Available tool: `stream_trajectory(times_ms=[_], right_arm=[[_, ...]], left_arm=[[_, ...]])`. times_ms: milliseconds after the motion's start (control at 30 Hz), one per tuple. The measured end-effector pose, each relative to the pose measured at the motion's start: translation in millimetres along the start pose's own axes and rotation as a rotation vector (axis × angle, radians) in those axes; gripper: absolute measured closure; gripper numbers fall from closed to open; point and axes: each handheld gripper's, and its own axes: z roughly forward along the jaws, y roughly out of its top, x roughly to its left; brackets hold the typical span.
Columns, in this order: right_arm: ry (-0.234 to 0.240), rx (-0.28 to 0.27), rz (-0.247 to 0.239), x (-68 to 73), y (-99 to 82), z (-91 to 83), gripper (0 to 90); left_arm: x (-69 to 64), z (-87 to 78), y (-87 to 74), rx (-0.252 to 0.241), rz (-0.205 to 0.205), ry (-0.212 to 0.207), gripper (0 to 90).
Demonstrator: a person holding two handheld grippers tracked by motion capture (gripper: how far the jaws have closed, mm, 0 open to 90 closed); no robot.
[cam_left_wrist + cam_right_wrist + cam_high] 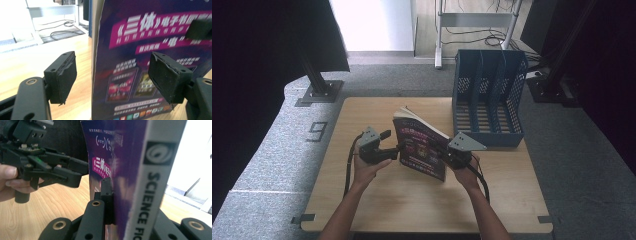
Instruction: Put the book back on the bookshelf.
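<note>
A thick book [422,147] with a purple cover stands upright on the wooden table [412,205], its top leaning away from me. My right gripper [448,152] is shut on the book near its spine; in the right gripper view one black jaw presses the cover, and the white spine [150,195] hides the other jaw of the right gripper [130,202]. My left gripper [393,148] is open at the book's free edge. In the left gripper view the left gripper [115,75] has its jaws spread wide in front of the cover [140,50], not touching it.
A blue file holder [488,97] with several upright slots stands at the table's back right corner, just behind the book. Black stand bases [319,92] rest on the grey carpet beyond the table. Cables [472,35] lie on the floor at the back.
</note>
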Motion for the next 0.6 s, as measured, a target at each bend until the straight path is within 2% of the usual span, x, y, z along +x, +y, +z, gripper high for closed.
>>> stream_trajectory(times_ms=[233, 367, 600], right_arm=[[-0.015, 0.001, 0.005, 0.6, 0.1, 0.4, 81.6], [-0.027, 0.001, 0.014, 0.6, 0.4, 1.7, 81.7], [-0.035, -0.003, 0.032, -0.8, 0.2, 1.6, 81.7]], left_arm=[[-2.0, -8.0, -16.6, 0.01, -0.015, 0.002, 22.9], [-3.5, -11.9, -29.0, 0.025, -0.004, 0.008, 22.9], [-3.4, -14.7, -37.5, 0.038, 0.002, 0.02, 22.9]])
